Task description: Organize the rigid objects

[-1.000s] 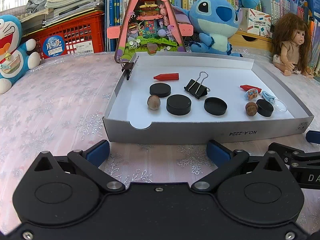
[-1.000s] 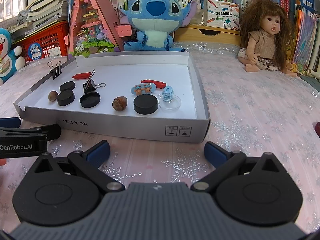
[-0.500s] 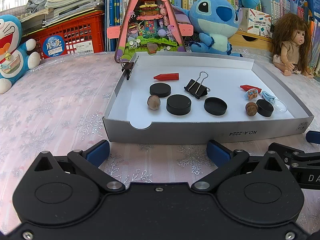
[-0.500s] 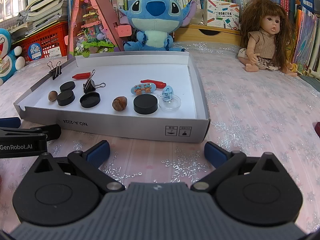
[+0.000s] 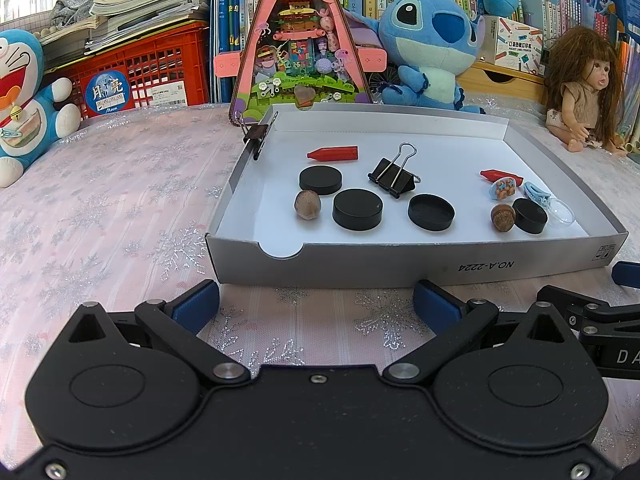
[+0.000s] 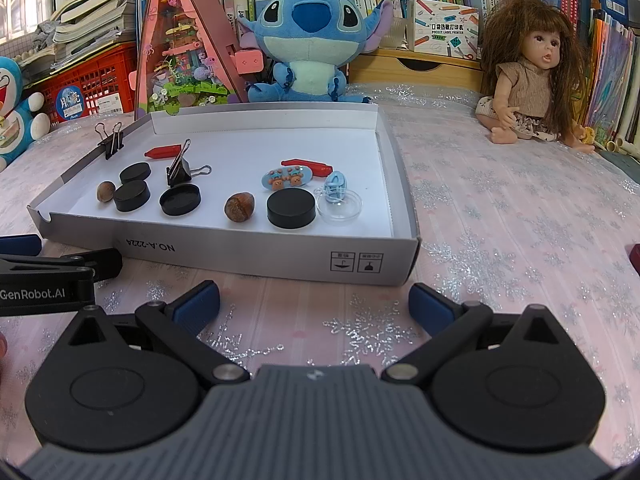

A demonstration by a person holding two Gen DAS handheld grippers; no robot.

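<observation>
Grey tray (image 5: 400,264): black pucks, nuts, clips, possibly crayons; left gripper (image 5: 316,300), right gripper (image 6: 314,300) before its front edge, jaws apart, empty

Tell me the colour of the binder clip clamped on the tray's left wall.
Black, with silver wire handles; the binder clip shows best in the right wrist view.

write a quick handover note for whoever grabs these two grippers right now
Left gripper: open, empty, low over the tablecloth just short of the box.
Right gripper: open, empty, also in front of the box.
In the box: four black discs, two nuts, two red crayon-like pieces, a binder clip, a small blue shoe charm in a clear dish, a bear hair clip. A second binder clip is clamped on the left wall.
Done: nothing visibly sorted.
Left: all of the organizing.
</observation>
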